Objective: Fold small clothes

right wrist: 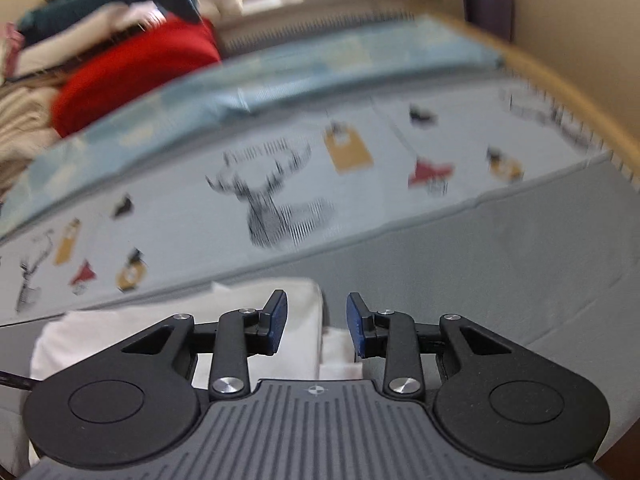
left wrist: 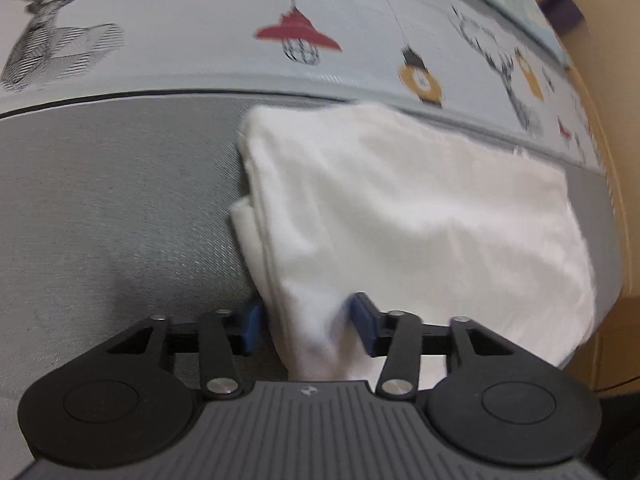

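While the white garment (left wrist: 420, 220) is lying on the grey mat (left wrist: 112, 208) with layered edges showing along its left side, the folding is looking — as a judgement — at least partly done: the cloth is forming a compact, roughly rectangular bundle rather than a spread-out piece. Whether another fold is left, or only a tidy-up, the pictures are not settling.

The left gripper (left wrist: 306, 326) is sitting with its jaws spread, one blue pad on either side of the garment's near corner, and the fabric is passing between them; the pads are not pressing it flat, so the tool is reading as released around the cloth rather than clenched on it. The right gripper (right wrist: 316, 324) is likewise standing parted and holding nothing, hovering just over the right edge of the garment (right wrist: 200, 328).

The left wrist view is giving the whole bundle, its stacked hems and its far edge reaching the patterned sheet (left wrist: 200, 40) — none of which the right view shows, since its own body is covering most of the cloth. The right wrist view, blurred, is offering the room instead: a red cushion (right wrist: 132, 72) and a heap of other textiles (right wrist: 24, 120) well apart from the work.
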Demonstrator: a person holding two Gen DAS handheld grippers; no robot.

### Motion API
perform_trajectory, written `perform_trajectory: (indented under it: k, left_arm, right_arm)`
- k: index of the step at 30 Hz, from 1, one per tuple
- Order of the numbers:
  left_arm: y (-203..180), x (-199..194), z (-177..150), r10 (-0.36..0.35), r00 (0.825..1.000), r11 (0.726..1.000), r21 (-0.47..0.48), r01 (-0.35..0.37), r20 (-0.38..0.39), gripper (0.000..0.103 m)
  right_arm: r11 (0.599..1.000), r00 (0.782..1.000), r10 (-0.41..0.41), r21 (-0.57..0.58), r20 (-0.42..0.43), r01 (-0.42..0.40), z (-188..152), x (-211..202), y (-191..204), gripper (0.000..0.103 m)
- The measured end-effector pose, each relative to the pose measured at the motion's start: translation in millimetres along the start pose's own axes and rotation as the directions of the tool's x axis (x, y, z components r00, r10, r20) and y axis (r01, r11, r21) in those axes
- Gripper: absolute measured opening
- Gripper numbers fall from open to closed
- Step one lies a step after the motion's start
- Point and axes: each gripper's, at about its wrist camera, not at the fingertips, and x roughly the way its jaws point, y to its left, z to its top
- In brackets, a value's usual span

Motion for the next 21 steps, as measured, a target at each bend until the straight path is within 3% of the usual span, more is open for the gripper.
perform_trajectory:
  k: [1, 3, 5, 7, 9, 12, 17, 19, 21]
  left_arm:
    - [-2.6, 2.1, -0.8, 0.017, 1.0, 1.0, 0.016, -0.017, 0.0, 0.042]
    - [-4.3, 2.3, -1.3, 0.006, 1.0, 1.0, 0.024, -0.006, 0.006, 0.013]
    - [-6.3, -3.4, -0.6, 0.008, 1.0, 1.0, 0.019, -0.009, 0.029, 0.011]
    - [-7.2, -14.4, 0.6, 0.031, 0.996, 0.999, 0.008, -0.032, 0.084, 0.01]
    - [-1.8, -28.0, 0.1, 0.059, 0.988, 0.998, -0.027, -0.055, 0.142, 0.01]
    - [15.2, -36.2, -7.6, 0.116, 0.984, 0.992, -0.071, -0.107, 0.138, 0.01]
    - [53.6, -50.6, -23.1, 0.137, 0.984, 0.983, -0.141, -0.121, 0.114, 0.014]
    - [67.8, -54.7, -28.4, 0.133, 0.986, 0.979, -0.169, -0.114, 0.105, 0.023]
    - [76.2, -51.9, -33.0, 0.133, 0.988, 0.979, -0.167, -0.119, 0.076, 0.046]
  right_arm:
    - [1.0, 1.0, 0.001, -0.01, 0.029, -0.001, 0.7, -12.1, 0.7, 0.034]
    - [1.0, 0.997, -0.008, -0.006, 0.083, 0.009, -4.6, -34.3, -1.1, 0.035]
    - [0.999, 0.995, -0.027, 0.033, 0.097, 0.024, -16.1, -45.1, -7.5, 0.035]
    - [0.996, 0.996, -0.075, 0.061, 0.05, 0.072, -23.9, -47.7, -11.9, 0.035]
    - [0.991, 0.99, -0.115, 0.074, 0.086, 0.109, -25.0, -56.2, -12.9, 0.035]
    - [0.986, 0.982, -0.163, 0.06, 0.096, 0.158, -26.1, -54.7, -14.8, 0.035]
    - [0.981, 0.979, -0.192, 0.015, 0.068, 0.192, -30.5, -45.8, -16.2, 0.035]
    - [0.982, 0.98, -0.191, 0.018, 0.065, 0.19, -32.0, -46.3, -16.0, 0.035]
    - [0.983, 0.981, -0.183, 0.022, 0.069, 0.182, -32.4, -47.6, -15.6, 0.035]
